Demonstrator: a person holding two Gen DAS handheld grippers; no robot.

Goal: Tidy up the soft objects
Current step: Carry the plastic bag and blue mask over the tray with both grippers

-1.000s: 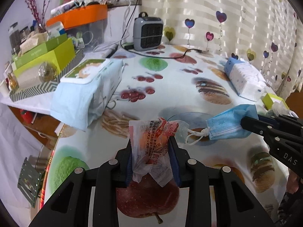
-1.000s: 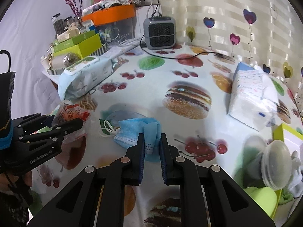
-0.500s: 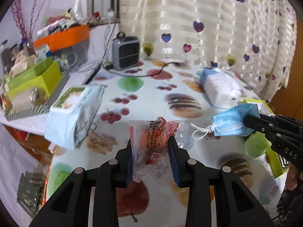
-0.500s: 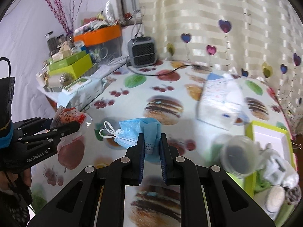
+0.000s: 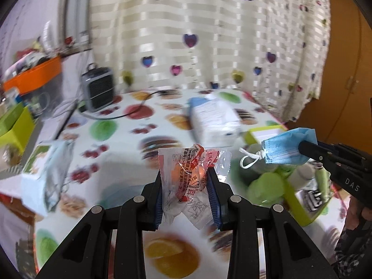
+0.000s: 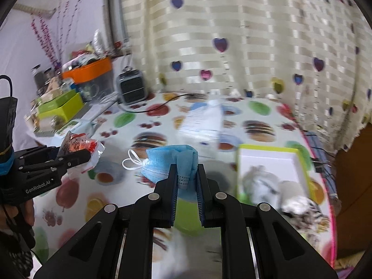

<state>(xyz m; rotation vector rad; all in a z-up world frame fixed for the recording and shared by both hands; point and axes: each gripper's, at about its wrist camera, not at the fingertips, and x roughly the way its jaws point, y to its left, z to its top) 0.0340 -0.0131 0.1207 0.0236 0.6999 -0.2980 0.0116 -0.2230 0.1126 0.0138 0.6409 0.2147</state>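
Observation:
My left gripper [image 5: 187, 174] is shut on a crinkly clear snack packet [image 5: 189, 169] with red print and something orange inside, held in the air above the table. My right gripper [image 6: 187, 169] is shut on a folded blue face mask [image 6: 172, 160] whose white ear loops [image 6: 131, 161] dangle to the left. Each gripper shows in the other view: the mask [image 5: 286, 148] at the right, the packet [image 6: 80, 145] at the left. A lime-green tray [image 6: 272, 150] with white and soft items lies below and right of the mask.
The table [image 6: 260, 114] wears a fruit-and-burger print cloth. On it are a white tissue pack [image 5: 214, 118], a grey heater [image 5: 97, 89] with a black cable, a wet-wipes pack [image 5: 46, 169], and green and orange boxes [image 6: 67, 103] at the far left. A heart-patterned curtain [image 5: 209, 34] hangs behind.
Both grippers have risen and swung to the right with their loads still held; the green tray has come into view beneath them and the left clutter has slid away.

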